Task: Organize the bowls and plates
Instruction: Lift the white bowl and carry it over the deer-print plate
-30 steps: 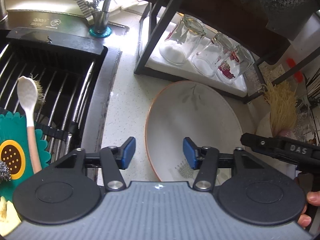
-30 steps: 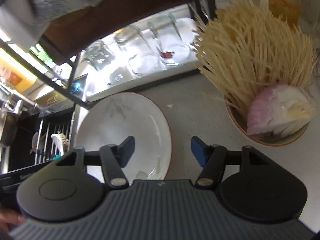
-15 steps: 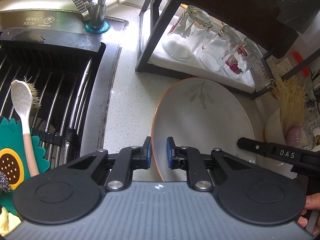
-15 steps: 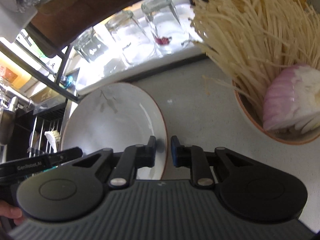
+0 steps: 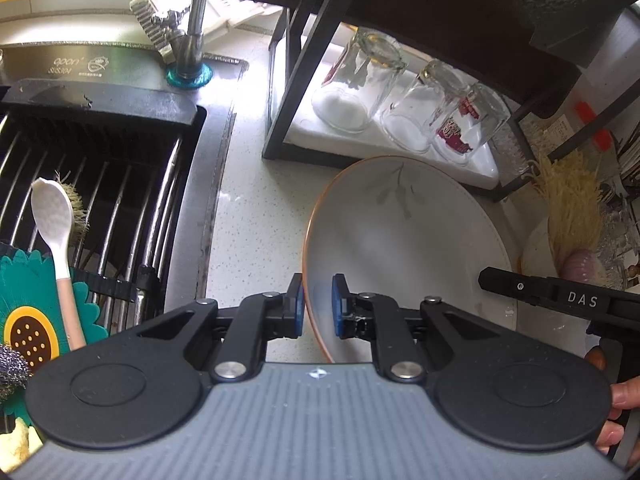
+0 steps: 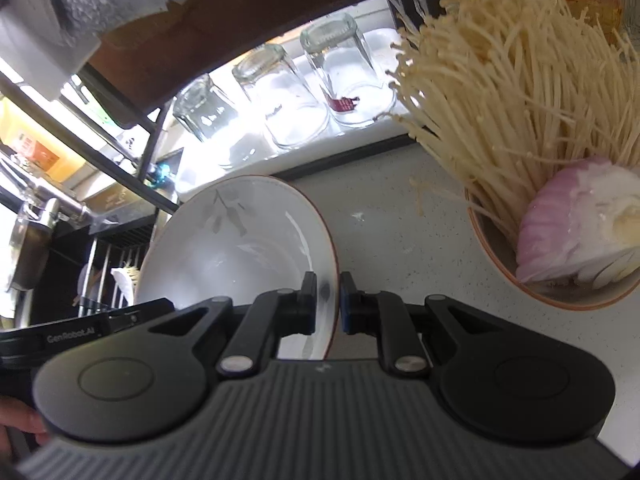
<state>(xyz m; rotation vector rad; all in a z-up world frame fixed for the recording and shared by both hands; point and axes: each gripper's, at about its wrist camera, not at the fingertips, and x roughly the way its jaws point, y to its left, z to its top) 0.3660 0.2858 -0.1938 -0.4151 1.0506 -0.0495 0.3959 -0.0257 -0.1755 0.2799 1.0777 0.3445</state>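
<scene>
The speckled counter (image 5: 256, 216) fills the middle of both views, with the sink rack (image 5: 100, 184) at the left of the left view. Centre frame sits the white plate (image 5: 400, 248), orange-rimmed, apparently tilted off the counter. The left gripper (image 5: 318, 306) is clamped on its left rim; the right gripper (image 6: 328, 304) is clamped on the opposite rim. At the right edge of the right view, a bowl (image 6: 560, 292) of mushrooms and onion stands near. Uneven lifting could slip the glazed rim from the pads, or swing the plate into that bowl or the upturned glasses (image 6: 288, 96) behind.
</scene>
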